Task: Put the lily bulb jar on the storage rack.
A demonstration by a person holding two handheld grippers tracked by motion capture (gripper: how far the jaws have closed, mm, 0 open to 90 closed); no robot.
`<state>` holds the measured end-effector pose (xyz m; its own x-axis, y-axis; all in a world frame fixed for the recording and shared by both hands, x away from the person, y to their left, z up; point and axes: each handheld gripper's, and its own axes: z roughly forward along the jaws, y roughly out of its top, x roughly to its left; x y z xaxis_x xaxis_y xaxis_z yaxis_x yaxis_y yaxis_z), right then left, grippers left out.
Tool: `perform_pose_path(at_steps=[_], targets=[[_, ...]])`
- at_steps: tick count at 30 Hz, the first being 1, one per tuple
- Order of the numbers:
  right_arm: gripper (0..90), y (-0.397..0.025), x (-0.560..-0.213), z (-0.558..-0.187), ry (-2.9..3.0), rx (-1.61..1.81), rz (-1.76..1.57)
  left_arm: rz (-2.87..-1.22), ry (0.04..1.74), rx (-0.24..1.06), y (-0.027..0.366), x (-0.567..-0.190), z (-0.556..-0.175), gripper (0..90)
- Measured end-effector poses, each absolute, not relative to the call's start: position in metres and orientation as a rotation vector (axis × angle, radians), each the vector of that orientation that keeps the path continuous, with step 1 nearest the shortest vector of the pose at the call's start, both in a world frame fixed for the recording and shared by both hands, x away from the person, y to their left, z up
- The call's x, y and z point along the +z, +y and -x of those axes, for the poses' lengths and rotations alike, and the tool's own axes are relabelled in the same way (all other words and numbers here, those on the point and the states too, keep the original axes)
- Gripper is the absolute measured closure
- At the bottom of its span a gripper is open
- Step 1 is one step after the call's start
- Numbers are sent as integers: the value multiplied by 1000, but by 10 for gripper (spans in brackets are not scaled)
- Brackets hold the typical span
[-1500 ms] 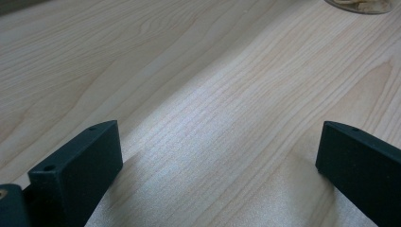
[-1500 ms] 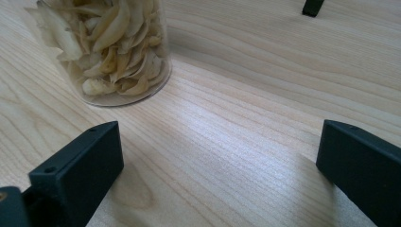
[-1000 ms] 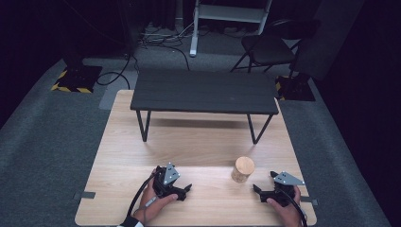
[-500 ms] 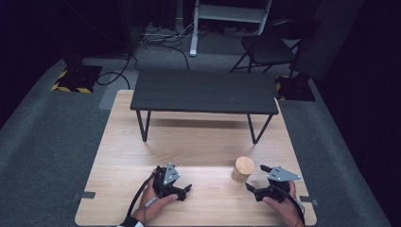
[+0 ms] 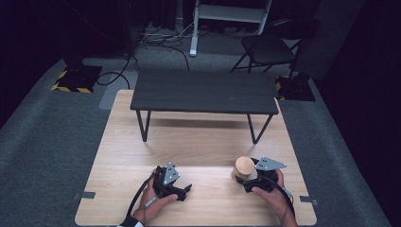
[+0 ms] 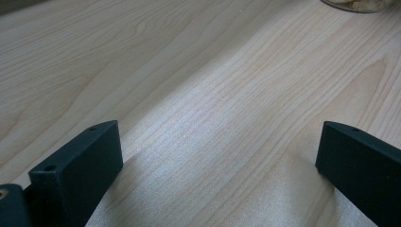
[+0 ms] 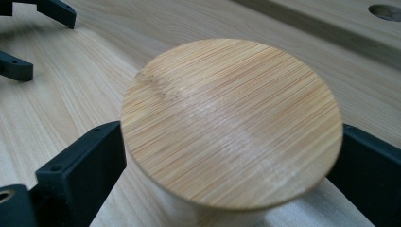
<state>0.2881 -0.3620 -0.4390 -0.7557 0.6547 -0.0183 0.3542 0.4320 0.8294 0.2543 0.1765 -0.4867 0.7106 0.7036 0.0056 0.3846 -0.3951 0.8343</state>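
A jar with a round bamboo lid (image 5: 245,166) stands on the light wooden table (image 5: 198,139) at the front right. My right gripper (image 5: 241,178) is open and straddles the jar, one jaw on each side just under the lid (image 7: 231,118). In the right gripper view the jaws stand close to the jar's sides; I cannot tell whether they touch. My left gripper (image 5: 185,191) rests open on the table at the front left, nothing between its jaws (image 6: 217,156). The jar's base (image 6: 359,4) peeks in at the top right of the left gripper view.
A low black bench-like table (image 5: 203,92) on thin legs stands across the far half of the wooden table. A dark chair (image 5: 269,47) and cables lie on the grey floor beyond. Bare wood stretches between the two grippers.
My right gripper has slid left toward the jar, and its jaws now stand around it. The left gripper has stayed put.
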Motion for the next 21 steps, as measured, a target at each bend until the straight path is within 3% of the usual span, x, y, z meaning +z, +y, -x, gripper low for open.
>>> perform_pose_path(at_steps=[3,14,21], targets=[[42,-361,-443,-291,2341,1266,-887,-2027,830,453,177,-487,-254,13],[240,-355,-451,-295,2321,1297,-900,-2029,825,451,177,-487,-255,13],[248,-352,-450,-293,2312,1285,-894,-2029,824,451,177,-487,-255,13]])
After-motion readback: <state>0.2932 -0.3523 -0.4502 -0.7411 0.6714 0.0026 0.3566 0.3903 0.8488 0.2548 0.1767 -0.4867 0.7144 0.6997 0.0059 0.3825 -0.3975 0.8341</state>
